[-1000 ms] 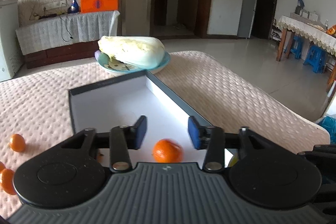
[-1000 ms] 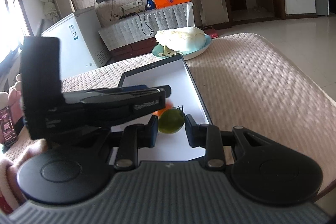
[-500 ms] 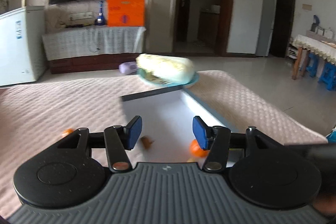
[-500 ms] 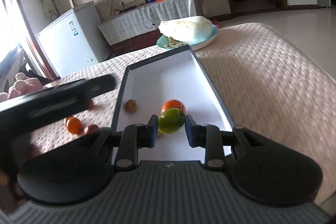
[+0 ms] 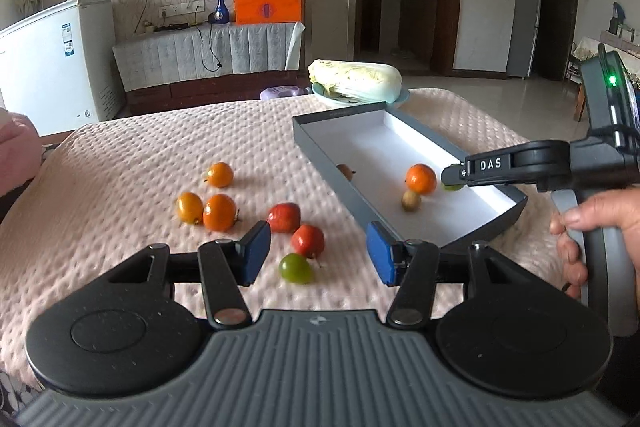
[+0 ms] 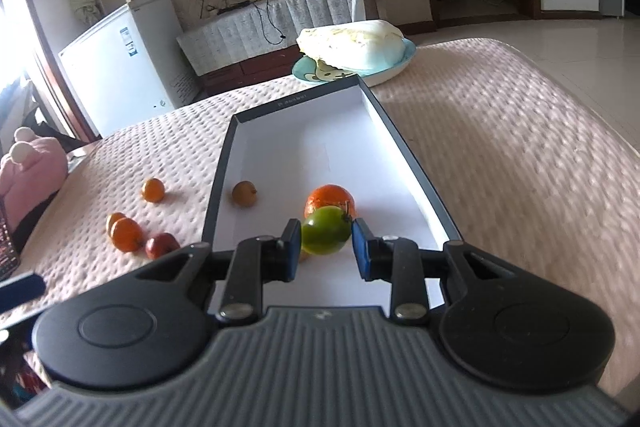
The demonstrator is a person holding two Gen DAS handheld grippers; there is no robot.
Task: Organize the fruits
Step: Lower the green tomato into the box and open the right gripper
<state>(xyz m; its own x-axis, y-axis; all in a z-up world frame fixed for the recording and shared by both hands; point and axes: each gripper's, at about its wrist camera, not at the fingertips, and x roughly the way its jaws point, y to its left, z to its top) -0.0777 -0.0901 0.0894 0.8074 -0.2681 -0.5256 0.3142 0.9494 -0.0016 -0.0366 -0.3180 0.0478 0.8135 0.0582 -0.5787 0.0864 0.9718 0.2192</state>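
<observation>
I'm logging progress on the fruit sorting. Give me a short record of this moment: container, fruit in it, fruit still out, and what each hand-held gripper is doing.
container: grey tray with white floor, on the pink quilted cover
fruit in tray: one orange, two small brownish fruits
fruit on cover: three orange fruits, two red fruits, one green fruit
right hand-held gripper: shut on a green fruit, over the tray
left hand-held gripper: open, empty, over the loose fruit
behind tray: cabbage on a plate
</observation>
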